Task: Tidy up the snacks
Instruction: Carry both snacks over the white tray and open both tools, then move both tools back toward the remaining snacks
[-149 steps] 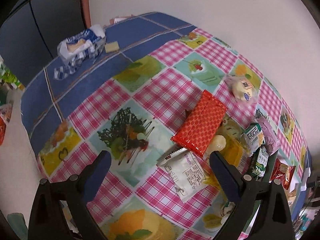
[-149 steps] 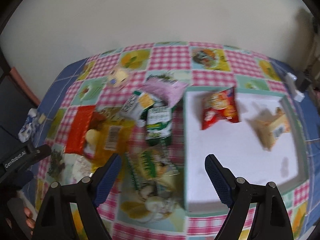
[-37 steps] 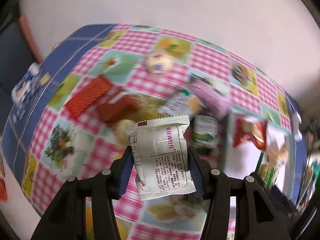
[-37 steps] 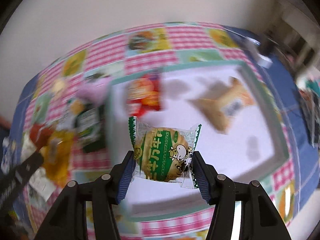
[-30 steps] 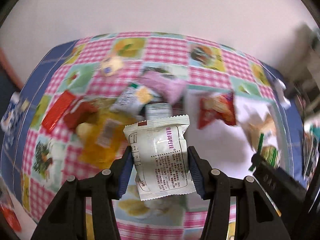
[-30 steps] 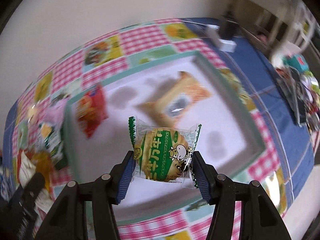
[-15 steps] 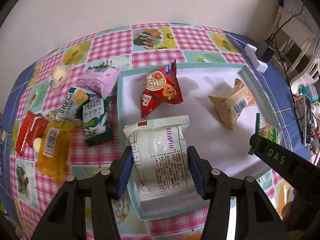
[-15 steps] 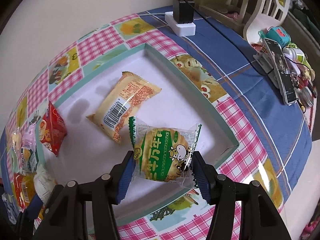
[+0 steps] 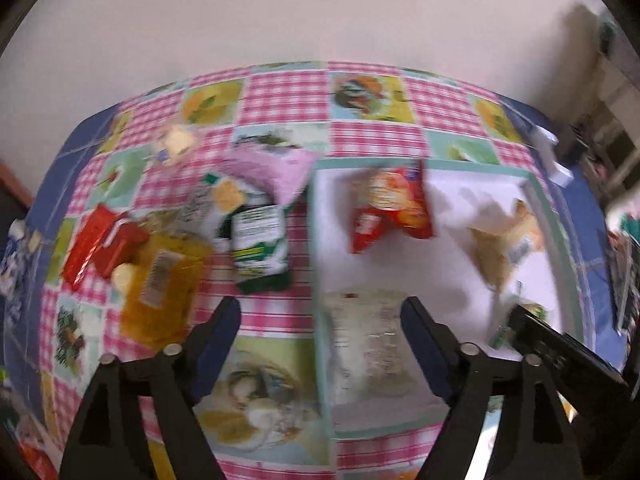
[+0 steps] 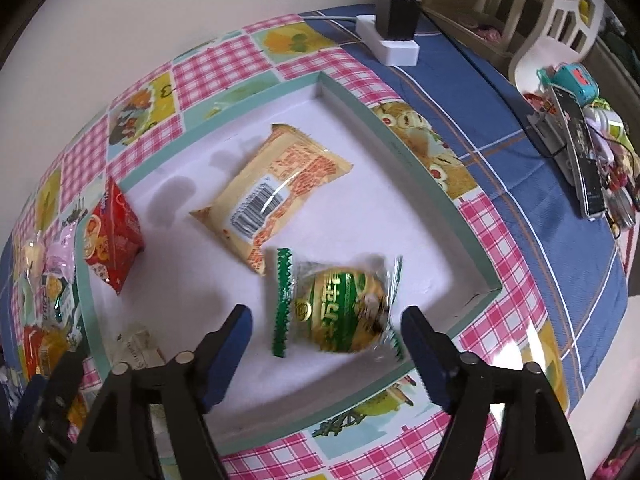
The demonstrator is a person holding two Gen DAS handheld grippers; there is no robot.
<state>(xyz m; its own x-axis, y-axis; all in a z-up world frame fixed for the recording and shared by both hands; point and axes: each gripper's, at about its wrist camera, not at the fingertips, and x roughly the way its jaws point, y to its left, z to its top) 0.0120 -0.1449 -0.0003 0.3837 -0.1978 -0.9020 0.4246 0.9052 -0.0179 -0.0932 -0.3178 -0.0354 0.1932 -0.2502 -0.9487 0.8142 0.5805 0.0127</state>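
Green-wrapped bun [image 10: 340, 312] lies in tray [image 10: 420, 168] between our right gripper [image 10: 326, 326], jaws just spread; left gripper [image 9: 320, 322] likewise released white packet [image 9: 368, 340] ahead; both stowed

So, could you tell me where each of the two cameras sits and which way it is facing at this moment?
Left wrist: on the left gripper, looking steeply down at the tray edge and loose snacks; its open fingers show, white packet below.
Right wrist: on the right gripper, looking steeply down into the tray; open fingers show, green bun packet released.
Shared: tray, red packet, beige packet.
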